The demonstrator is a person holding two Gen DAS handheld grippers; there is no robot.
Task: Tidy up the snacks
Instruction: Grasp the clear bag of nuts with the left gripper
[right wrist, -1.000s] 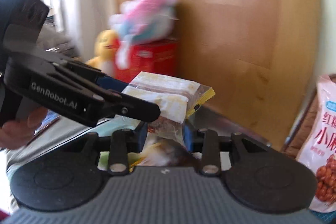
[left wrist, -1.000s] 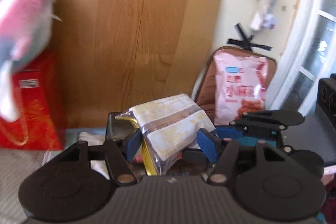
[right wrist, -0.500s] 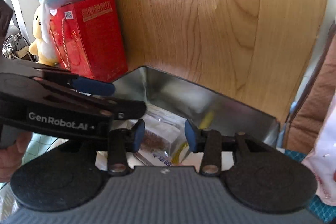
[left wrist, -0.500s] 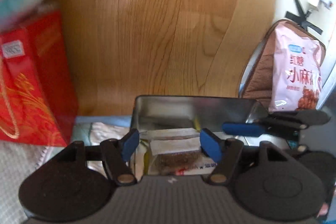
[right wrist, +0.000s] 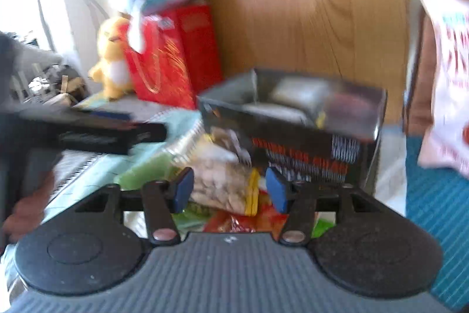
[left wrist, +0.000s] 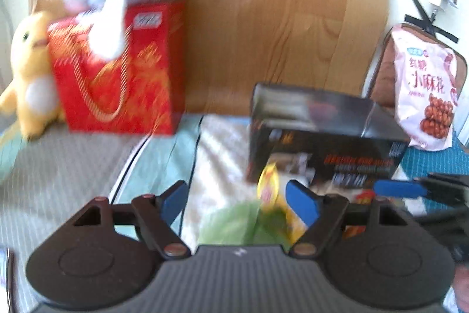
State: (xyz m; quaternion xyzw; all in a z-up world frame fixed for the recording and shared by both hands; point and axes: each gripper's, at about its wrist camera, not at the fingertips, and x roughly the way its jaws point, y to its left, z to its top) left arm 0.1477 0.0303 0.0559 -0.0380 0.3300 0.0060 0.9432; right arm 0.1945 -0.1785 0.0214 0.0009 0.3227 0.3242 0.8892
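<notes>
A pile of loose snack packets lies on the cloth-covered surface in front of an open black box (right wrist: 293,122), and both grippers hang just above that pile, pointing down and forward at it. The right gripper (right wrist: 230,189) looks the better placed: a clear packet of pale snacks (right wrist: 217,184) sits directly between its blue pads (right wrist: 183,189), with its yellow sealed edge toward the right pad and its long side running away from the camera toward the box. The jaws are opening, about halfway wide, and the pads do not seem to press on the packet, though blur makes contact hard to rule out. The left gripper (left wrist: 239,201) is also opening and holds nothing; a green packet (left wrist: 231,225) and a yellow one (left wrist: 268,188) lie under and between its jaws, nearer the right-hand pad. The box stands just beyond both grippers, slightly right of the left one, with packets already visible inside from the right wrist view. Any next pick would likely turn on closing across a packet's short side and lifting it forward over the box's near wall.
</notes>
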